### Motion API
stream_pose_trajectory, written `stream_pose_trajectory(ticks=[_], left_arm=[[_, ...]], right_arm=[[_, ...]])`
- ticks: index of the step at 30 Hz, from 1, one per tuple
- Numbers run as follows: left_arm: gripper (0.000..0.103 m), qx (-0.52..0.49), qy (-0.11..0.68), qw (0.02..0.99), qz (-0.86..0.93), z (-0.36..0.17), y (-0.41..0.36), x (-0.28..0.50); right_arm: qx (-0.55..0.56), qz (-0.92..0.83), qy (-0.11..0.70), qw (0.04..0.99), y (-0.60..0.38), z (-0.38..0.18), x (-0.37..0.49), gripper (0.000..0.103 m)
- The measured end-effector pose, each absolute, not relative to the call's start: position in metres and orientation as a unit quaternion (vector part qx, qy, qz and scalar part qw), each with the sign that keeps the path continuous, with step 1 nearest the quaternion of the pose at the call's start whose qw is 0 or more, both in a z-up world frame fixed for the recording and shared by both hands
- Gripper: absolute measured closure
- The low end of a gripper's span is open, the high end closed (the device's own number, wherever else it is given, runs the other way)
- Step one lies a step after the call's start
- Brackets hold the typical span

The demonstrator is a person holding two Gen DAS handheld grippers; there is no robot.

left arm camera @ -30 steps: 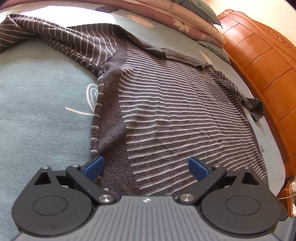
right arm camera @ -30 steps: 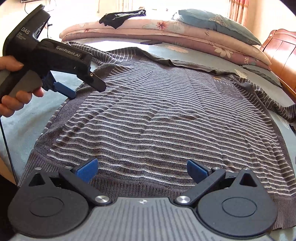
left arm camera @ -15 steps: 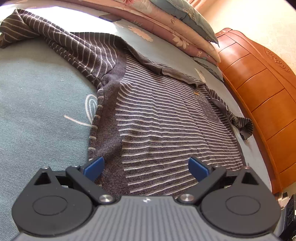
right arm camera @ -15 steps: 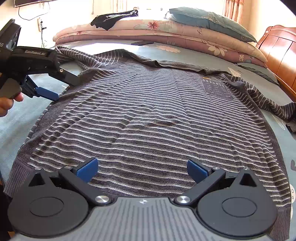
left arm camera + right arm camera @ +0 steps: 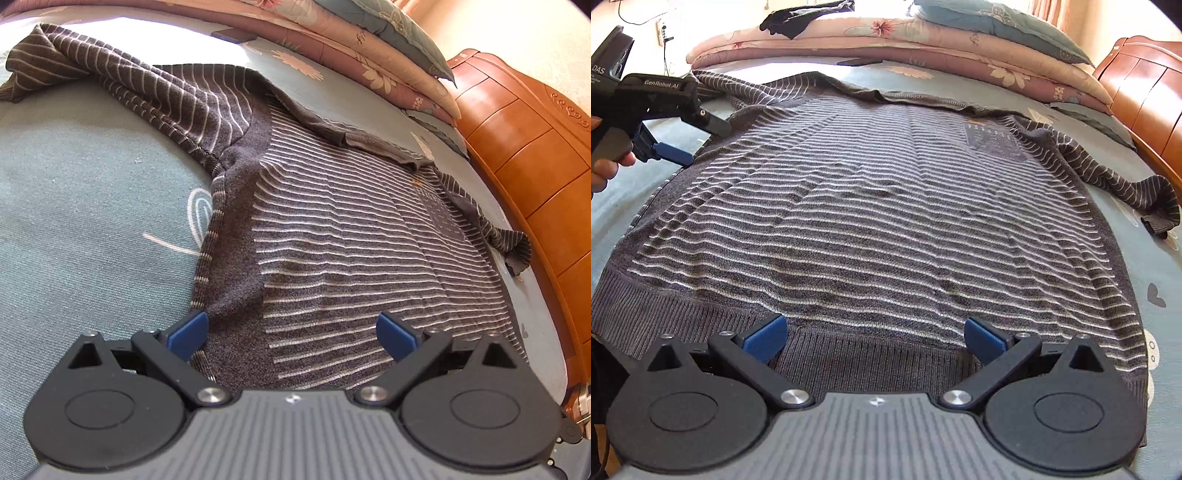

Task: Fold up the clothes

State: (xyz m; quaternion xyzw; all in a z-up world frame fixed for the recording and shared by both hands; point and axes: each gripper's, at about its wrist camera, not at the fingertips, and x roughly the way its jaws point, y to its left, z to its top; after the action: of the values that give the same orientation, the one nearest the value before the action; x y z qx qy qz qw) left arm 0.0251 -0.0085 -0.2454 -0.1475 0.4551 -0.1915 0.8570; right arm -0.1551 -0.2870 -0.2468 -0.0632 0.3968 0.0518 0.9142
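Sweater (image 5: 886,206) spread flat on the bed (image 5: 74,221), left gripper (image 5: 291,330) jaws wide beside its side seam, right gripper (image 5: 875,334) jaws wide over its hem.

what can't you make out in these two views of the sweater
- Sweater hem middle: right wrist view, covered by the right claw body.
- Hem's near-left corner: left wrist view, hidden behind the left claw.
- Chest patch lettering: too small and blurred in both views.
- Person's hand: right wrist view, cut off by the left edge.
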Motion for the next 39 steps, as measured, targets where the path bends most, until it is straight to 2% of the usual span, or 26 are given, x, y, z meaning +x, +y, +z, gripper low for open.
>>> stream_pose_trajectory(ticks=[4,6,11,14,21,29,34,36,39], left_arm=[[0.005,-0.127,0.455,0.860,-0.190,-0.245,-0.014,0.024],[0.005,-0.130,0.455,0.860,-0.192,-0.245,-0.012,0.024],[0.005,-0.138,0.455,0.858,-0.195,-0.246,-0.010,0.024],[0.005,-0.129,0.455,0.859,-0.194,-0.246,-0.012,0.023],[0.005,-0.134,0.456,0.858,-0.194,-0.246,-0.012,0.024],[0.005,-0.131,0.455,0.859,-0.193,-0.246,-0.013,0.023],[0.005,-0.142,0.454,0.856,-0.200,-0.246,-0.008,0.024],[0.005,-0.153,0.454,0.853,-0.205,-0.247,-0.004,0.025],[0.005,-0.181,0.452,0.848,-0.208,-0.247,0.003,0.026]], right_arm=[[-0.044,0.078,0.416,0.905,-0.280,-0.251,-0.154,0.000],[-0.076,0.078,0.409,0.906,-0.270,-0.257,-0.163,0.000],[-0.045,0.091,0.419,0.902,-0.275,-0.254,-0.181,0.000],[-0.046,0.073,0.391,0.916,-0.280,-0.245,-0.176,0.000],[-0.042,0.047,0.404,0.913,-0.291,-0.259,-0.173,0.000],[0.008,0.083,0.386,0.919,-0.280,-0.240,-0.157,0.000],[-0.040,0.106,0.369,0.922,-0.234,-0.244,-0.126,0.000],[-0.062,0.101,0.386,0.915,-0.222,-0.253,-0.121,0.000],[-0.057,0.103,0.385,0.915,-0.223,-0.260,-0.134,0.000]])
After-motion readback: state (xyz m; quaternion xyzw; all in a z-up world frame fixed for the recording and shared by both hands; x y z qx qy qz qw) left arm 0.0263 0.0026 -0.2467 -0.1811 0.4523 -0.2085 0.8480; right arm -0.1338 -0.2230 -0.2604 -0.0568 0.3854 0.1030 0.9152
